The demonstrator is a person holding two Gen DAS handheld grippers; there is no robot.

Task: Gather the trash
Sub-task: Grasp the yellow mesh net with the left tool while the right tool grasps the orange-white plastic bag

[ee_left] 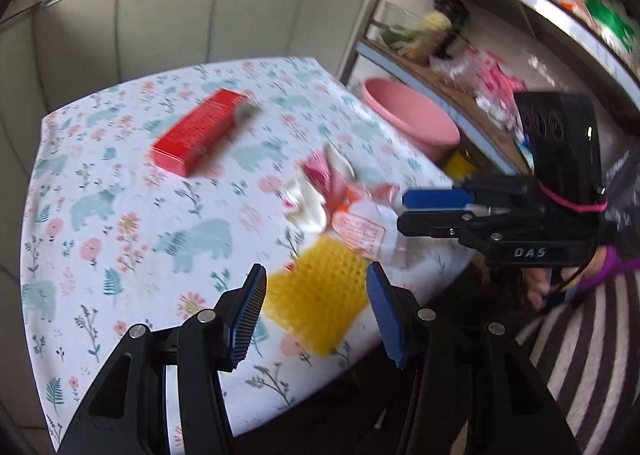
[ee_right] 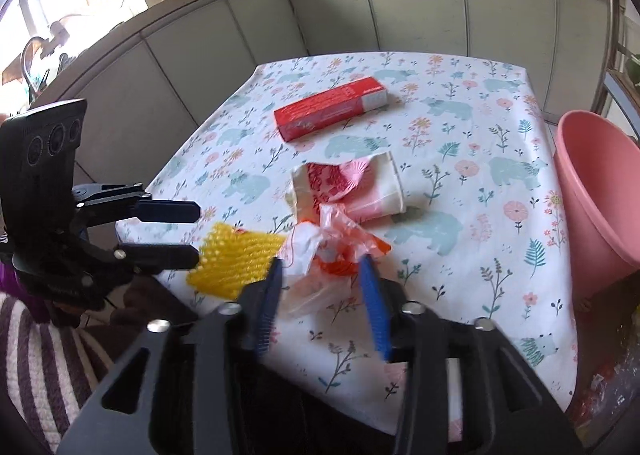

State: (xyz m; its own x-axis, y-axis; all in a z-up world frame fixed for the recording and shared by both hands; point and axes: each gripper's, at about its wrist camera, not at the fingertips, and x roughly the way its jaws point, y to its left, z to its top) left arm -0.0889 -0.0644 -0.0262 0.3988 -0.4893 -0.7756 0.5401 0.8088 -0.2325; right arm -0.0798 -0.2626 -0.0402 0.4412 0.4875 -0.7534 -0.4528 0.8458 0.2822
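Note:
Trash lies on a floral tablecloth [ee_right: 460, 183]: a red carton [ee_right: 328, 109] at the back, a crushed paper cup [ee_right: 360, 185] in the middle, a clear plastic wrapper [ee_right: 324, 255] and a yellow foam net [ee_right: 236, 259] near the front edge. My right gripper [ee_right: 322, 271] is open, its fingers on either side of the wrapper. My left gripper [ee_left: 316, 283] is open just above the yellow net [ee_left: 316, 295]. In the left wrist view the right gripper [ee_left: 404, 211] reaches the wrapper [ee_left: 360, 231] from the right; the carton [ee_left: 196, 133] and the cup [ee_left: 320, 179] also show.
A pink plastic basin [ee_right: 596, 191] stands beside the table on the right, also in the left wrist view [ee_left: 412, 119]. A metal shelf rack [ee_left: 480, 67] with clutter is behind it. Grey-green cabinets [ee_right: 360, 3] run along the back. A striped cloth [ee_left: 580, 355] lies below.

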